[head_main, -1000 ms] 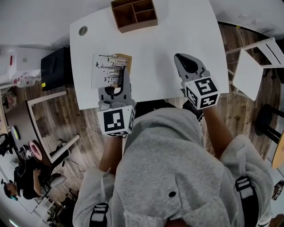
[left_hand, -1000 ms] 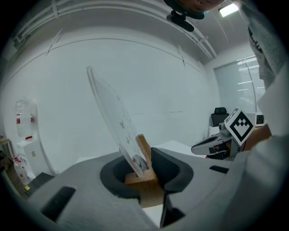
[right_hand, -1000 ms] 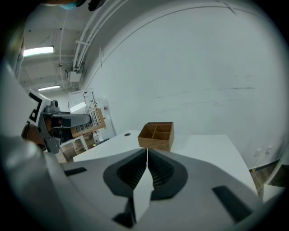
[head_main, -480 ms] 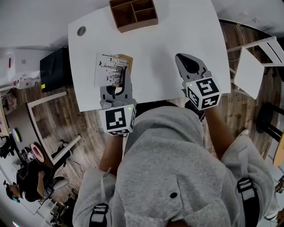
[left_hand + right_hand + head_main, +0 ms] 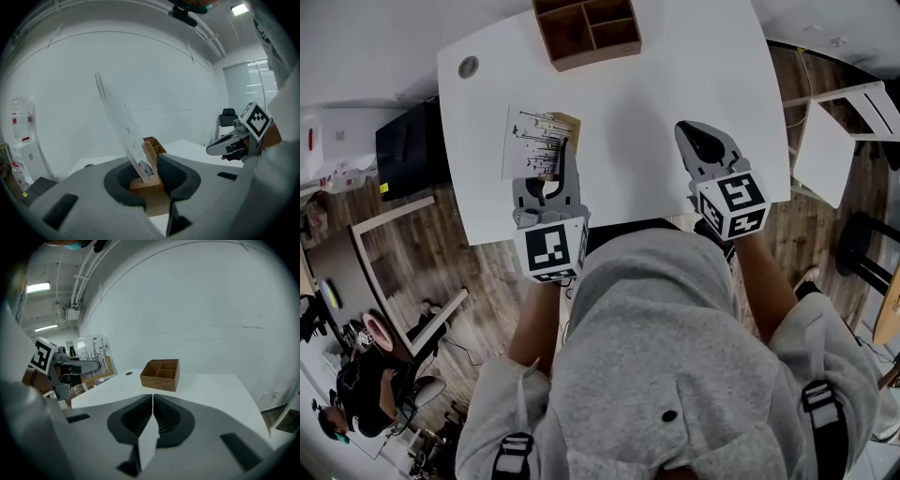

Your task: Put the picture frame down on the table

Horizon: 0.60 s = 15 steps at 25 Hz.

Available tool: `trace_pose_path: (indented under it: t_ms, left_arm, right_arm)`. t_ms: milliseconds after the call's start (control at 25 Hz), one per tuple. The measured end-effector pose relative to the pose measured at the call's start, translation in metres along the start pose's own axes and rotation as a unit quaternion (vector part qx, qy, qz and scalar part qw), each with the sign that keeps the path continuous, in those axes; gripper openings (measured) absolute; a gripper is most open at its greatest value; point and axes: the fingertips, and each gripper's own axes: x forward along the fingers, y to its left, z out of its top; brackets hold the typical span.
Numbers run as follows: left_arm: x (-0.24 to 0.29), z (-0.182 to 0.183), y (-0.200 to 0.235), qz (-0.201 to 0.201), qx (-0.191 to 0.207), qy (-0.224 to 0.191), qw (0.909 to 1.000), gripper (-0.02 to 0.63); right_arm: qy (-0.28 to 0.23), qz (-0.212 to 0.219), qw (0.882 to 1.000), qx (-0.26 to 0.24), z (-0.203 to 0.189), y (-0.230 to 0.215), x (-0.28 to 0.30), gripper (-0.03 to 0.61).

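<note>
Your left gripper [image 5: 562, 161] clamps the picture frame [image 5: 528, 141] by its wooden bottom edge, holding it tilted over the table's [image 5: 647, 122] near-left part, probably so it can be laid flat. Your right gripper [image 5: 696, 134], jaws together and empty, hovers out of the way near the right edge.

Grey hoodie [image 5: 666, 328], black straps [image 5: 825, 412], marker-cubed left tool [image 5: 561, 159]

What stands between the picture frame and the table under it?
Nothing visible does. The picture frame, clamped in the left gripper, is over bare table; the wooden organizer sits at the far edge and the right gripper is off to the side.
</note>
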Motion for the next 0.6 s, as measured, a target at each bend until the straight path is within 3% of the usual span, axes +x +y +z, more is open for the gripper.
trace_pose_path:
  t_ms: [200,600]
  left_arm:
    - [0.01,-0.002,0.008,-0.001,0.007,-0.01,0.9999,0.092]
    - [0.035,-0.022,0.024,-0.015,-0.008,0.011,0.9998,0.091]
  right_arm:
    - [0.012,0.001,1.0,-0.005,-0.003,0.004,0.007,0.028]
    - [0.032,-0.011,0.999,0.003,-0.006,0.005,0.025,0.028]
